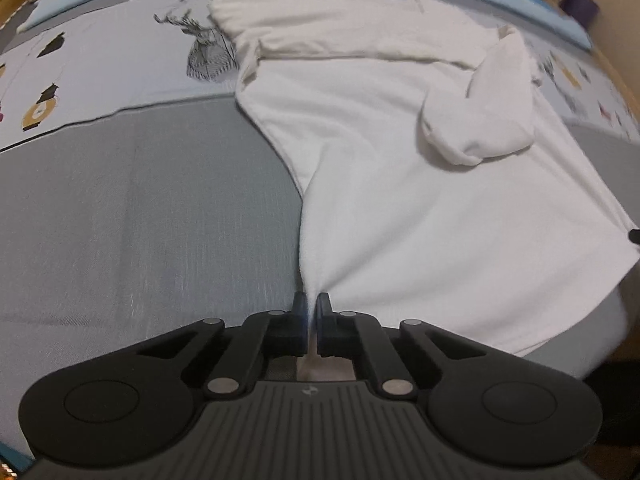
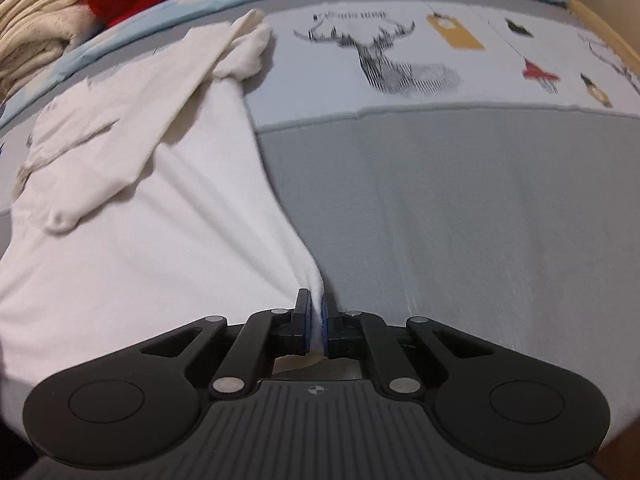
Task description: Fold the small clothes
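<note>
At six o'clock of the left wrist view, the left gripper [image 1: 312, 308] pinches the near left hem corner of a white long-sleeved cotton top [image 1: 420, 208], which spreads toward one o'clock across the grey and pale-blue printed bedspread [image 1: 140, 208], its sleeves folded over the chest. From the right wrist view, the right gripper [image 2: 316, 306] pinches the opposite hem corner; the top runs toward eleven o'clock, long axis straight away from both grippers, neither nearer. Collar and far edge are blurred, and the hem between the grippers is cut off.
</note>
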